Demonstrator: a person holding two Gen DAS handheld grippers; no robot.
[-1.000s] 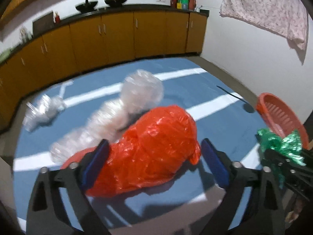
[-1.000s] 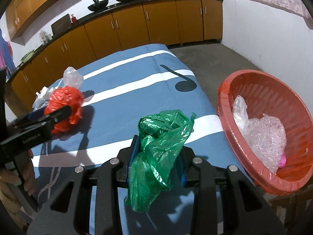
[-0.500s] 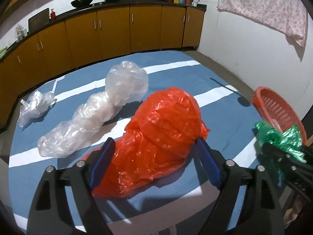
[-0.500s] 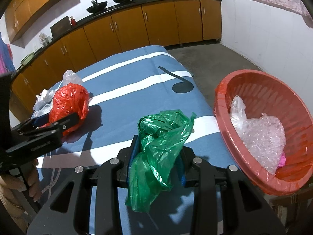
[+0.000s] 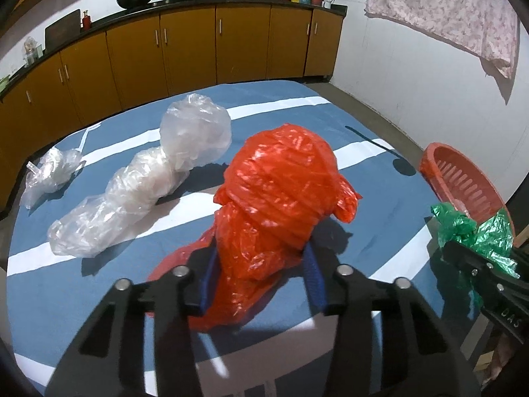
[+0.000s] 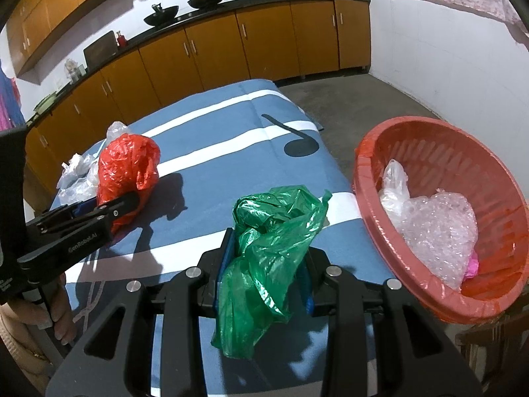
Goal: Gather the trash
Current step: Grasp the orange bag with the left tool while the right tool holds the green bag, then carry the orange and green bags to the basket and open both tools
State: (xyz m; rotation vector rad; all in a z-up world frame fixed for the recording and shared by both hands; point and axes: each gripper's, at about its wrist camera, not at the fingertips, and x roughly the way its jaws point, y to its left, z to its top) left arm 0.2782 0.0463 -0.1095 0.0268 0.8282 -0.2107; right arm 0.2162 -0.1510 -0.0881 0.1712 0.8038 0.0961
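A crumpled red plastic bag (image 5: 281,192) lies on the blue white-striped cloth (image 5: 380,205). My left gripper (image 5: 261,264) is closing on it, and its blue pads pinch the bag's near end from both sides. The right wrist view shows the same red bag (image 6: 125,162) at the left, with the left gripper (image 6: 109,205) on it. My right gripper (image 6: 267,258) is shut on a green plastic bag (image 6: 274,231), held above the cloth's near right corner beside the red basket (image 6: 363,172). The green bag (image 5: 476,228) also shows at the right edge of the left wrist view.
Three clear plastic bundles (image 5: 195,132) (image 5: 115,205) (image 5: 49,172) lie in a row left of the red bag. The basket holds bubble wrap (image 6: 439,228) and other clear plastic. Brown cabinets (image 5: 188,56) line the far wall. A flowered cloth (image 5: 446,10) hangs at the right.
The left gripper's jaws went from wide on either side of the red bag to pinched on its near end. The right gripper and its green bag kept still.
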